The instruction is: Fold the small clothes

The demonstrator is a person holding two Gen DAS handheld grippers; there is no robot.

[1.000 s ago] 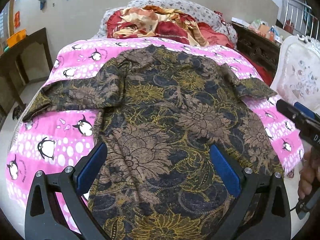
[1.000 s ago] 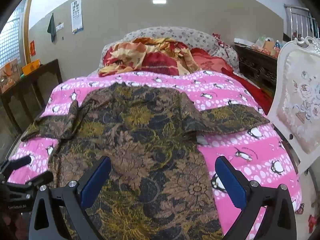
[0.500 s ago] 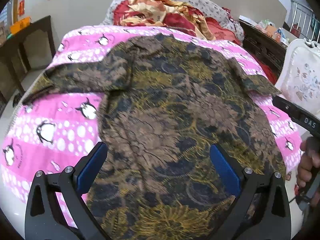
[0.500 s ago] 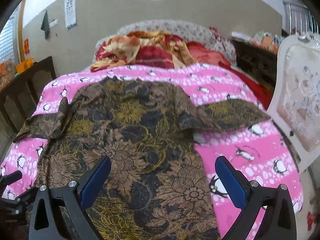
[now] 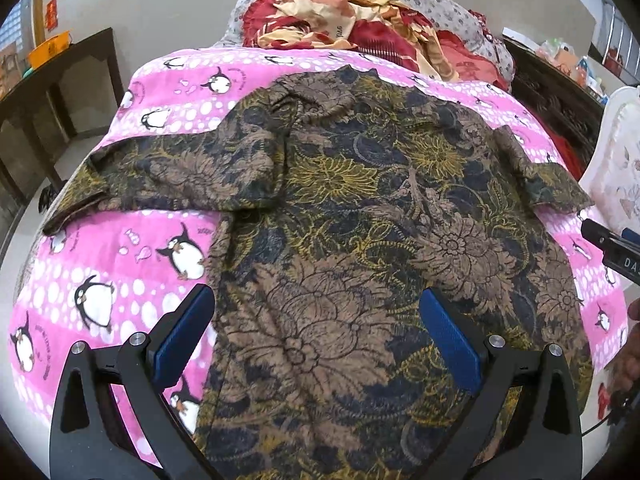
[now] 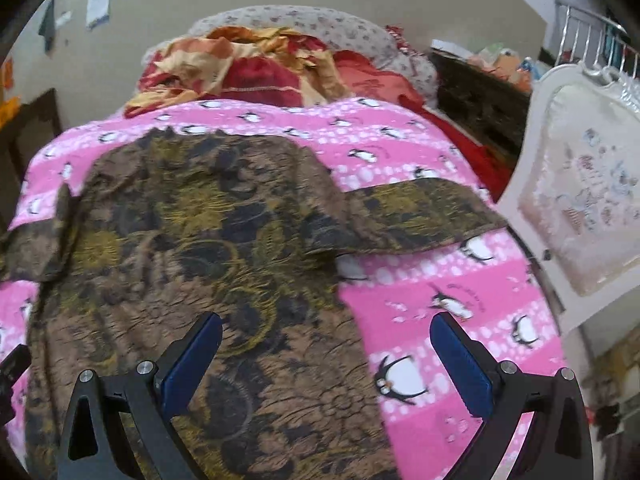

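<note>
A brown, navy and gold floral short-sleeved top (image 5: 360, 220) lies spread flat on a pink penguin blanket (image 5: 132, 280), neck away from me, both sleeves out. It also shows in the right wrist view (image 6: 192, 264). My left gripper (image 5: 318, 334) is open and empty, hovering over the lower left body of the top. My right gripper (image 6: 326, 360) is open and empty, over the top's lower right edge and the blanket (image 6: 460, 288). The right gripper's tip shows at the right edge of the left wrist view (image 5: 612, 246).
A crumpled red and orange quilt (image 5: 352, 16) and floral pillow lie at the bed's head. A white padded chair (image 6: 580, 200) stands close on the right. A dark wooden table (image 5: 52, 80) stands left, a dark cabinet (image 6: 480, 100) behind right.
Both grippers have moved forward and lower over the top, tilting down. The top has not moved. Both grippers stay open.
</note>
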